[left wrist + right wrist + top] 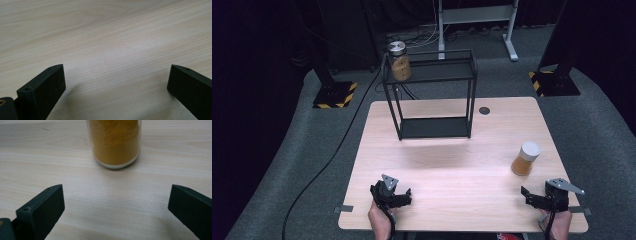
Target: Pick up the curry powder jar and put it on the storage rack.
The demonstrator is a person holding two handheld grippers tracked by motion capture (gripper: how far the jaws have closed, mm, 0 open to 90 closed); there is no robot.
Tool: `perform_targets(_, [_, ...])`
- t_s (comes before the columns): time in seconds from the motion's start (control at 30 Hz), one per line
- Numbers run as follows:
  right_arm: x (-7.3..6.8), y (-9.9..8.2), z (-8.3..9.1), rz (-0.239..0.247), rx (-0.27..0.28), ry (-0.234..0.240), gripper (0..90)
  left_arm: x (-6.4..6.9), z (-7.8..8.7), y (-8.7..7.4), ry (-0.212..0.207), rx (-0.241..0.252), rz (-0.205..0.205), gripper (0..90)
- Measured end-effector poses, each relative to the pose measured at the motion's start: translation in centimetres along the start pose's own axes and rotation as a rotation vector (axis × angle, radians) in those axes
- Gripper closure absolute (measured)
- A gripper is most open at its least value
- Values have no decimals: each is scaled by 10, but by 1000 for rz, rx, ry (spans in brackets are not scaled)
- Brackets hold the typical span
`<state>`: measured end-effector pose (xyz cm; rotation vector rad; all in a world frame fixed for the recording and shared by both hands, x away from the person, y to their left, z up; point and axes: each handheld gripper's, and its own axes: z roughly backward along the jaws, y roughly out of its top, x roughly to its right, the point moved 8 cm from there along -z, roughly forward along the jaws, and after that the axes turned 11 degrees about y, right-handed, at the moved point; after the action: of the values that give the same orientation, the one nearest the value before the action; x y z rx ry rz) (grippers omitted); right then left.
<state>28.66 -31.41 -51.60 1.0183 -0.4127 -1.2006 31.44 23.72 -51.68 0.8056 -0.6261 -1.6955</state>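
Observation:
A glass jar of orange powder with a white lid (525, 158) stands on the right side of the wooden table (452, 170). My right gripper (532, 196) rests near the front right edge, just behind that jar, open; in the right gripper view the jar (114, 142) stands a short way ahead, centred between the jaws. My left gripper (398, 192) sits at the front left, open over bare wood (112, 50). A second jar with a silver lid (399, 61) stands on the top left of a black wire shelf (432, 95).
The black two-tier shelf stands at the table's far middle, its lower tier (434, 127) bare. A round cable hole (484, 110) lies right of it. Beyond the table are stand bases with yellow-black tape (333, 95) and a grey desk frame (477, 20).

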Motion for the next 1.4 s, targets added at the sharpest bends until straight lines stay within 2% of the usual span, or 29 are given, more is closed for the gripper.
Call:
perform_targets(0.17, [-1, 0, 0, 1, 3, -10, 0, -1, 0, 0, -6, -7, 11, 14])
perform_targets(0.33, [-4, -1, 0, 5, 12, -37, 0, -1, 0, 0, -6, -2, 3, 17])
perform_targets(0.43, [-9, 2, -4, 30, -13, -63, 0, -2, -1, 0, -15, -3, 9, 20])
perform_targets(0.57, [-15, 6, -11, 65, -10, -85, 0, -1, 0, 0, -16, -2, 1, 21])
perform_targets(0.7, [-19, 21, -15, 85, 62, -104, 0, -2, 0, 0, -17, -2, 2, 22])
perform_targets(0.9, [-16, 47, -24, 124, 158, -106, 0, -2, 0, 0, -21, -2, 2, 25])
perform_targets(1.1, [-15, 58, -35, 187, 245, -99, 0, -3, -1, 0, -31, -6, 10, 29])
perform_targets(1.3, [-13, 62, -40, 187, 295, -106, 0, -5, 0, 0, -36, 1, 17, 28])
perform_targets(1.33, [-13, 62, -42, 181, 301, -120, 55, -5, 0, -1, -39, 2, 25, 28])
perform_targets(1.37, [-13, 63, -43, 166, 290, -134, 175, -6, 0, -1, -39, 4, 25, 28])
perform_targets(1.4, [-10, 63, -44, 145, 279, -107, 281, -6, 0, -1, -40, 7, 31, 29])
